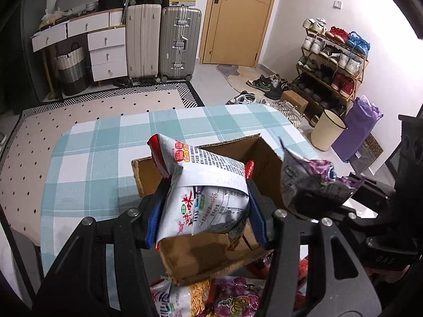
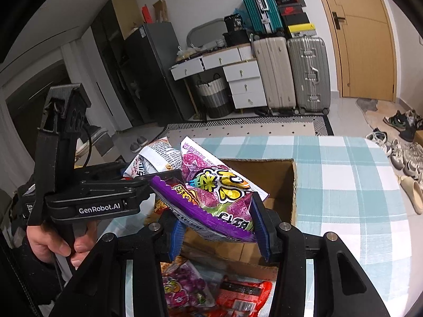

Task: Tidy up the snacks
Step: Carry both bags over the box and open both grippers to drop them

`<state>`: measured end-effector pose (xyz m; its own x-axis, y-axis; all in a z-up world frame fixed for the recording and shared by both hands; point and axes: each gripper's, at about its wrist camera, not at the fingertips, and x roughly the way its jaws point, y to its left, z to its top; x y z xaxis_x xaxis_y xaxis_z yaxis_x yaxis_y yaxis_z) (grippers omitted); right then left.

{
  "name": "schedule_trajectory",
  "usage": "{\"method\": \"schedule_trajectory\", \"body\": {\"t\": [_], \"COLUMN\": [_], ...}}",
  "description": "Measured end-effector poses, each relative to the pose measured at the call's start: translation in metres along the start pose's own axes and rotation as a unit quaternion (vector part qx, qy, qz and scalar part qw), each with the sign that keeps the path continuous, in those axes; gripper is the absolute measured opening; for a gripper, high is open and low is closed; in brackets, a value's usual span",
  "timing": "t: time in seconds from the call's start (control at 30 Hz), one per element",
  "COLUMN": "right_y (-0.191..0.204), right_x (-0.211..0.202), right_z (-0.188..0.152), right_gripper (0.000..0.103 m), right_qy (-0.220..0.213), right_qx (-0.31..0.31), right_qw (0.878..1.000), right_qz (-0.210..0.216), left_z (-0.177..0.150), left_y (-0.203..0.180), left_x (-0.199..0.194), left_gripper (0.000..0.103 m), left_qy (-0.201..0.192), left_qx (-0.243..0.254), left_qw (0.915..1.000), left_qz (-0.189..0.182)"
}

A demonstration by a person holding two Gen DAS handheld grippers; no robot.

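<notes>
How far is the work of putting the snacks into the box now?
Done: unclear, since the cardboard box interior is mostly hidden. In hand: left gripper holds a white packet, right gripper a purple packet, both over the box. Left: loose packets lying near the box.

Both grippers are matte black frames with silver screws and blue pads point(image 2: 260, 227) lining the jaws. The left gripper point(image 2: 169, 182) reads "GenRobot.AI" in white, and a bare-skinned hand point(image 2: 60, 243) shows beside a black cable.

We see a room in a home, near the entrance: a wooden door point(image 1: 238, 18), a shoe rack point(image 1: 333, 60) full of sneakers, suitcases point(image 1: 161, 42) standing by a white drawer unit point(image 1: 107, 52), a patterned rug point(image 1: 100, 105), and a tabletop point(image 1: 105, 142) under a checked cloth.
</notes>
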<state>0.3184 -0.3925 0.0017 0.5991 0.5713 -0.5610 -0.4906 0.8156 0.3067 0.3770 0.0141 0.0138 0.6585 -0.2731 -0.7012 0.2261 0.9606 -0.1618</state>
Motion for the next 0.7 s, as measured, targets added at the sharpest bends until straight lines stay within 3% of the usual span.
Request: {"method": "schedule_trajectory", "body": {"t": [0.37,0.63,0.7], "right_y": [-0.023,-0.031,-0.03], "right_x": [0.037,0.05,0.048], "right_z": [-0.01,-0.012,-0.013], "right_gripper": [0.046,0.048,0.052], "right_qy": [0.023,0.024,0.017], "right_qx": [0.012,0.016,0.011], "right_qw": [1.0,1.0,1.0], "right_qz": [-0.004,0.001,-0.004], "left_z": [0.001,-0.006,-0.007], "left_y": [0.004,0.009,0.011], "left_x": [0.053,0.07,0.069], "left_gripper": [0.052,0.053,0.059], "left_qy": [0.022,0.032,0.028], "left_qx": [-0.002,-0.002,-0.005], "left_qw": [0.9997,0.9994,0.9995], "left_qz": [0.007,0.011,0.011]}}
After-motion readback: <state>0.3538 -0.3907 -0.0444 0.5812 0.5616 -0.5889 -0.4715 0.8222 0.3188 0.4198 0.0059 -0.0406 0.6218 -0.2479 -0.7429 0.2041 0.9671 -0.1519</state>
